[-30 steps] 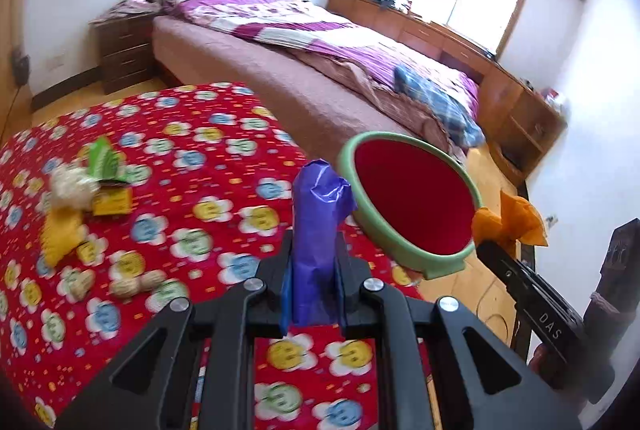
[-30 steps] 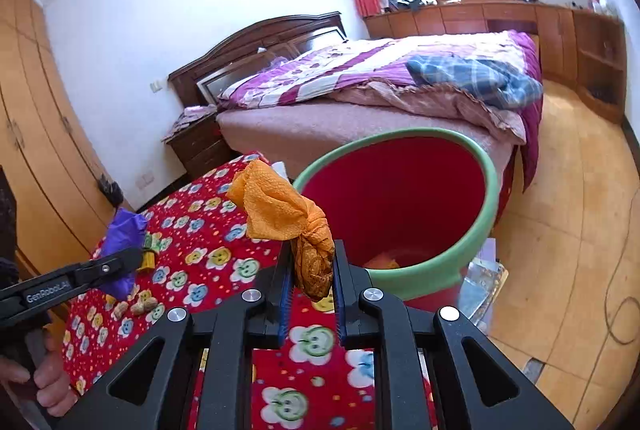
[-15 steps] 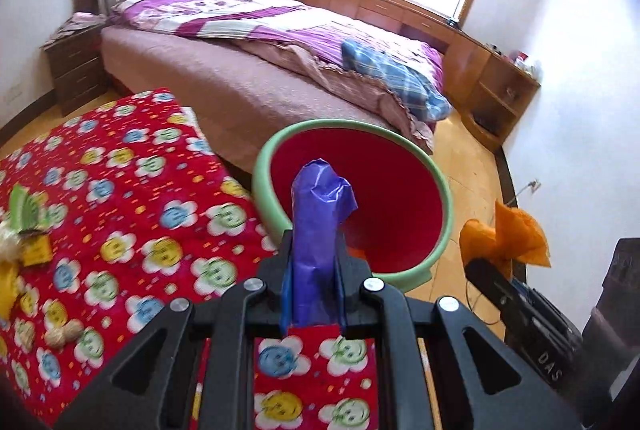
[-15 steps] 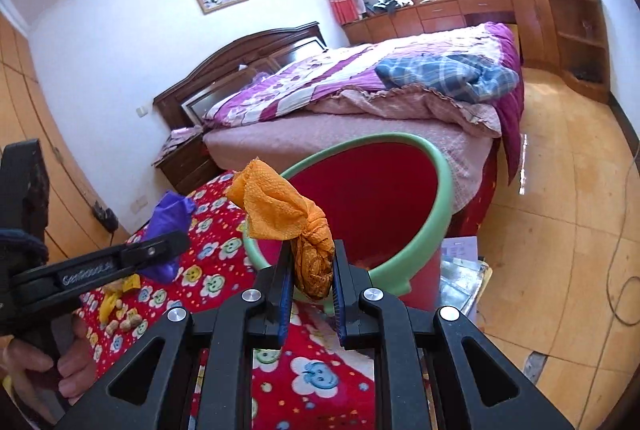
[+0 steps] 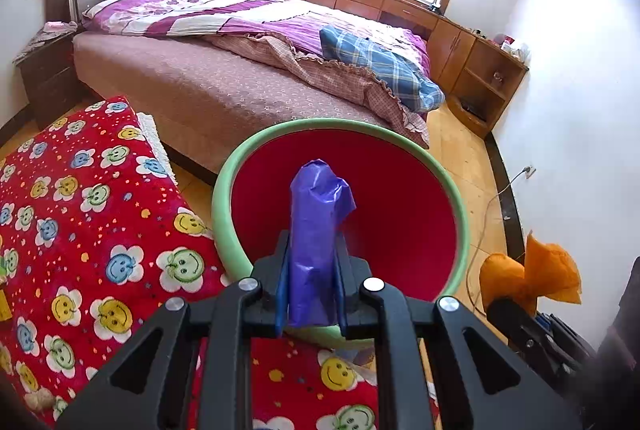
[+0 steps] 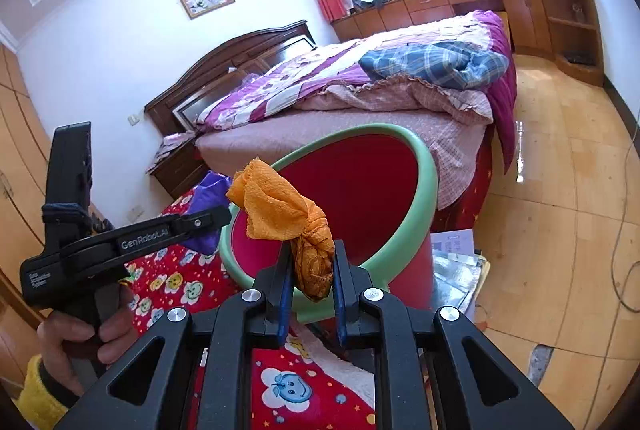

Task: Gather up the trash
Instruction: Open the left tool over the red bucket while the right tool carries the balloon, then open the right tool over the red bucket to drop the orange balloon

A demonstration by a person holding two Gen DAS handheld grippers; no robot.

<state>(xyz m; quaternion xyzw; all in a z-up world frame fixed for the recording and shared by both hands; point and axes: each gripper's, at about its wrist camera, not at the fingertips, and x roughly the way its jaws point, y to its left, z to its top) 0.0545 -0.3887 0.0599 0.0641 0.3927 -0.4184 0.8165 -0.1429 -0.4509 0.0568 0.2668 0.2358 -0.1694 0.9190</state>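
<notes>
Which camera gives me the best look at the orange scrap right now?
The right wrist view: the orange scrap sits centre frame, pinched in the right gripper before the red bin. The left wrist view catches it only small at the right edge.

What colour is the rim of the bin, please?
The rim of the bin is light green, while its inside is red; the left wrist view shows it best.

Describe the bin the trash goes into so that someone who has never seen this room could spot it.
Find the big wooden bed. Beside its near edge stands a round red plastic bin with a pale green rim, next to the red flower-print cloth. Nothing else there is an open tub.
</notes>
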